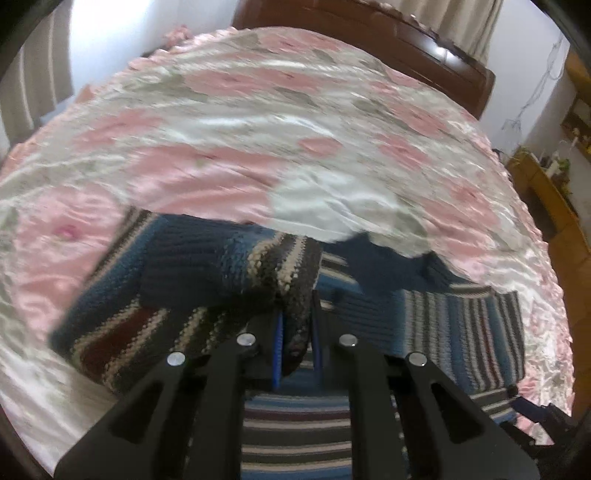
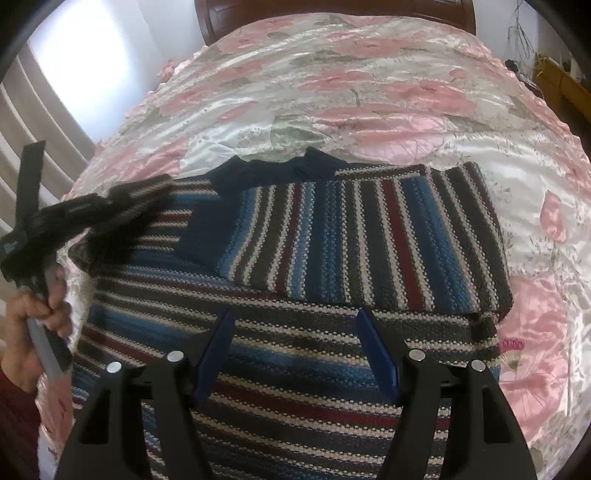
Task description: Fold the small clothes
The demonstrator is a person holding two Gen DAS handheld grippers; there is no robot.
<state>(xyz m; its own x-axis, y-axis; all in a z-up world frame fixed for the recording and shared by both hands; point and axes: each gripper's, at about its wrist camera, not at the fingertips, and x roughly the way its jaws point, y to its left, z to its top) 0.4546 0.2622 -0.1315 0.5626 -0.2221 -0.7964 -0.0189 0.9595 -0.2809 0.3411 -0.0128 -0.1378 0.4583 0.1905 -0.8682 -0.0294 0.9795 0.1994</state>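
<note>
Floral bedspread, wooden headboard — bright window

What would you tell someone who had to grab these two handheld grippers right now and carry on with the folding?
Left gripper: shut on the left sleeve of the striped sweater, lifted over the body.
Right gripper: open, empty, hovering over the sweater's lower part.
The sweater lies on the floral bedspread. Its right sleeve is already folded across the chest.
Left to do: probably lay the left sleeve across, release, then fold the body.
</note>
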